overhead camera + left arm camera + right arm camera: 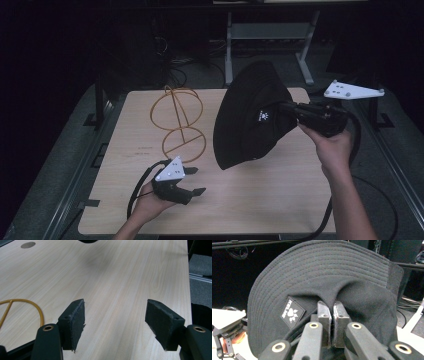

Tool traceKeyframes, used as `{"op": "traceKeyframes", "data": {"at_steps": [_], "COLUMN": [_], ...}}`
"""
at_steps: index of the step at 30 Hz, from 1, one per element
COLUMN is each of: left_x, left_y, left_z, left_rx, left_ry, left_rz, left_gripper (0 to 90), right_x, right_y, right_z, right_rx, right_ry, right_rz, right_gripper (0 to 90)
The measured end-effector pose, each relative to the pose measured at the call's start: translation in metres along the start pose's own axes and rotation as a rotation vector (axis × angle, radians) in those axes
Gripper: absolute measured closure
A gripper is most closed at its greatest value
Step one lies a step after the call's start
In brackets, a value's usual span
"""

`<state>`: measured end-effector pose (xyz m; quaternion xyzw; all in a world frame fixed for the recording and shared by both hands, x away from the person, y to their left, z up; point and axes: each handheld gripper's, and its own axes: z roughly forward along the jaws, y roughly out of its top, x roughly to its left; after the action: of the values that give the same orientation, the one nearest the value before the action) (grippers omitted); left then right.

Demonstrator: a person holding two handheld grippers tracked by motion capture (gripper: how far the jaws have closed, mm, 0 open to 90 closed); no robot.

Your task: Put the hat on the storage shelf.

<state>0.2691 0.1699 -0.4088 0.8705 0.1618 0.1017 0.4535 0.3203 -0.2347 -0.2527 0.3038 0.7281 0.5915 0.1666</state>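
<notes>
1. High view: the right gripper holds a black hat up over the right half of the tabletop, its lower brim edge near or touching the wood; which one cannot be told.
2. Right gripper view: the fingers are pressed together on a fold of the hat's cloth beside a diamond patch with a paw print. The cloth is soft, and the brim carries rows of curved stitching.
3. A stand of thin orange-gold wire, with hoops on an upright stem, sits on the left half of the tabletop, just left of the hat and apart from it.
4. The left gripper rests low near the front edge, just in front of the stand's base hoop. In the left gripper view its fingers are spread wide and grip nothing; their pads look rough and frayed.
5. If the hat is meant for the stand, the carry runs leftward from the right gripper; the left gripper is nearer the stand and could steady it.
</notes>
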Motion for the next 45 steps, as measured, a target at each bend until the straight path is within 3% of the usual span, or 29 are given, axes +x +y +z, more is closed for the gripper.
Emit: {"op": "traceKeyframes", "data": {"at_steps": [20,45], "left_x": [-0.002,-0.001], "left_y": [-0.002,-0.007], "left_z": [0.003,0.007], "left_rx": [0.008,0.026], "left_ry": [-0.014,-0.027], "left_rz": [0.003,-0.004], "left_gripper": [31.2,28.5], "right_x": [0.001,0.004], "right_y": [0.035,0.067], "right_z": [0.032,0.075], "right_rx": [0.005,0.024], "right_ry": [0.039,0.088], "right_rz": [-0.010,-0.031], "right_gripper": [86.6,86.5]}}
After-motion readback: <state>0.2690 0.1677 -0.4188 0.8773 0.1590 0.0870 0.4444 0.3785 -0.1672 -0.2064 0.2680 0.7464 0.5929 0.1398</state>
